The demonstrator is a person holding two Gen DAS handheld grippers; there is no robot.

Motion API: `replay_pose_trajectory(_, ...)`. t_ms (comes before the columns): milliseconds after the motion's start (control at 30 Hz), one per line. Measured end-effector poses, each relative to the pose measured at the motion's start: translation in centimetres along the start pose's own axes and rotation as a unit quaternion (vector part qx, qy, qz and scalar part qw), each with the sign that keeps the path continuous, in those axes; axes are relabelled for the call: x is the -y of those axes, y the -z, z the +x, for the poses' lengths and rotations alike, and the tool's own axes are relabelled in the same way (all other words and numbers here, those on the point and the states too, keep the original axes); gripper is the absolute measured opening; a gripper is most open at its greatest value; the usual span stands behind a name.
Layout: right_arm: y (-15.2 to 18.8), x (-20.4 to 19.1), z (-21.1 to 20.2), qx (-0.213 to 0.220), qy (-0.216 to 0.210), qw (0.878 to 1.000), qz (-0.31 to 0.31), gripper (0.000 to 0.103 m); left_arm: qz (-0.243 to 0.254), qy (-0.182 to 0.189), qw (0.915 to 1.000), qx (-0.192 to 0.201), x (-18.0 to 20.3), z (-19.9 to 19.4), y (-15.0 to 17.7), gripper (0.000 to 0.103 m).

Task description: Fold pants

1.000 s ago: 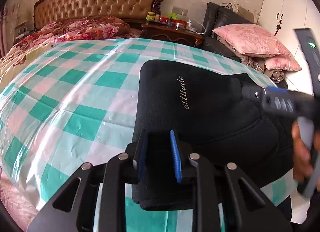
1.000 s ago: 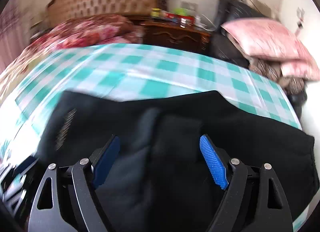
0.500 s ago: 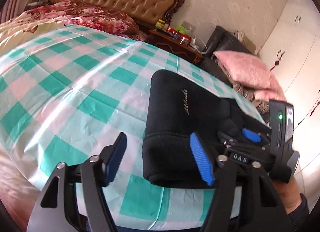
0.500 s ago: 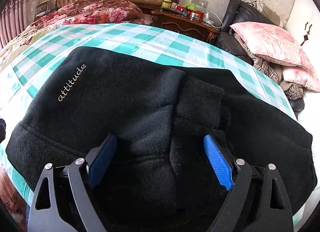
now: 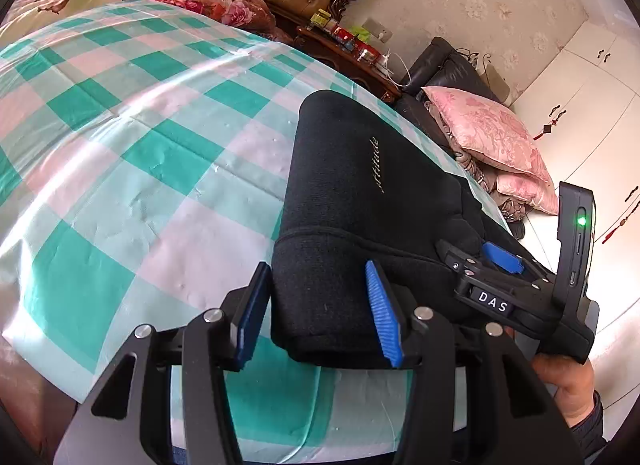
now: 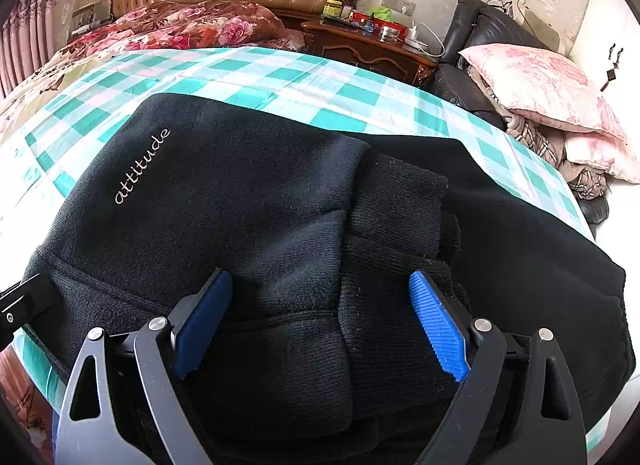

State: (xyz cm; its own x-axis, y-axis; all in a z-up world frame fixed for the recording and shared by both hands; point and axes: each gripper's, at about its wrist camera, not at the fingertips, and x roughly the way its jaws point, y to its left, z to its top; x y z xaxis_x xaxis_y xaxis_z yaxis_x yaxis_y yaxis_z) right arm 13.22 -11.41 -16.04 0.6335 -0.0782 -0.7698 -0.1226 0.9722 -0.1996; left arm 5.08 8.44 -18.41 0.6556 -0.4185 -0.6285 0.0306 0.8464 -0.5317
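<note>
Bright daylight; sharp frames; fisheye-warped edges

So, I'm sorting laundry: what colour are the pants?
Black pants, with pale "attitude" lettering; clearest in the right wrist view.

The black pants point(image 6: 248, 201) carry the word "attitude" in pale cursive stitching — clear in the right wrist view, running slantwise up the folded cloth near its left edge. In the left wrist view the same script shows on the pants point(image 5: 360, 193), too small to read fully. The right claw point(image 5: 500, 261) bears a small label — white letters "DAS" on black.
</note>
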Motion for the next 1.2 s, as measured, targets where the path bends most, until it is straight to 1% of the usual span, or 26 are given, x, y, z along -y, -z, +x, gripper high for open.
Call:
replay_pose_trajectory(100,0.0,0.0,0.0,0.0,0.0,1.0,0.0,0.087,-0.001,0.006,1.0,0.0,-0.1,0.1,0.0,0.049)
replay_pose_trajectory(200,-0.1,0.0,0.0,-0.002,0.0,1.0,-0.001,0.087,0.005,0.004,1.0,-0.001,0.0,0.0,0.0,0.047)
replay_pose_trajectory(333,-1.2,0.4,-0.6,-0.015,-0.006,1.0,0.009,0.086,0.011,0.002,0.9999,0.0,0.1,0.1,0.0,0.046)
replay_pose_trajectory(400,-2.9,0.0,-1.4,-0.001,-0.03,0.999,0.009,0.086,0.011,0.002,0.9999,0.001,0.1,0.0,0.0,0.046)
replay_pose_trajectory(433,-3.6,-0.3,-1.6,0.003,-0.036,0.999,0.007,0.086,0.011,0.002,0.9999,0.002,0.2,0.0,0.1,0.046)
replay_pose_trajectory(500,-6.0,-1.5,-2.1,0.014,-0.062,0.998,-0.004,0.086,0.012,0.003,0.9999,0.002,0.2,0.0,0.2,0.046)
replay_pose_trajectory(533,-7.4,-2.8,-2.0,0.019,-0.077,0.997,-0.022,0.086,0.011,0.003,0.9999,0.002,0.2,0.0,0.2,0.046)
replay_pose_trajectory(600,-9.0,-4.7,-1.2,0.024,-0.082,0.995,-0.046,0.085,0.011,0.002,0.9999,0.003,0.2,0.0,0.2,0.046)
replay_pose_trajectory(700,-10.8,-7.2,1.6,0.005,-0.09,0.994,-0.058,0.082,0.012,0.002,0.9999,0.005,0.2,0.0,0.3,0.046)
replay_pose_trajectory(767,-10.8,-8.2,3.9,-0.017,-0.079,0.995,-0.063,0.08,0.012,0.002,0.9999,0.005,0.2,0.0,0.3,0.046)
replay_pose_trajectory(833,-10.1,-8.3,5.3,-0.021,-0.083,0.995,-0.058,0.081,0.011,0.004,0.9999,0.006,0.2,0.0,0.3,0.046)
replay_pose_trajectory(967,-9.8,-8.3,5.0,-0.015,-0.074,0.995,-0.062,0.084,0.009,0.006,0.9999,0.007,0.2,0.0,0.3,0.046)
replay_pose_trajectory(1100,-9.7,-8.5,5.1,-0.012,-0.066,0.996,-0.065,0.086,-0.011,0.02,0.9997,0.007,-0.3,-0.3,0.3,0.048)
replay_pose_trajectory(1200,-9.7,-8.5,5.2,-0.012,-0.066,0.996,-0.065,0.086,-0.015,0.021,0.9996,0.013,-0.2,-0.5,0.6,0.049)
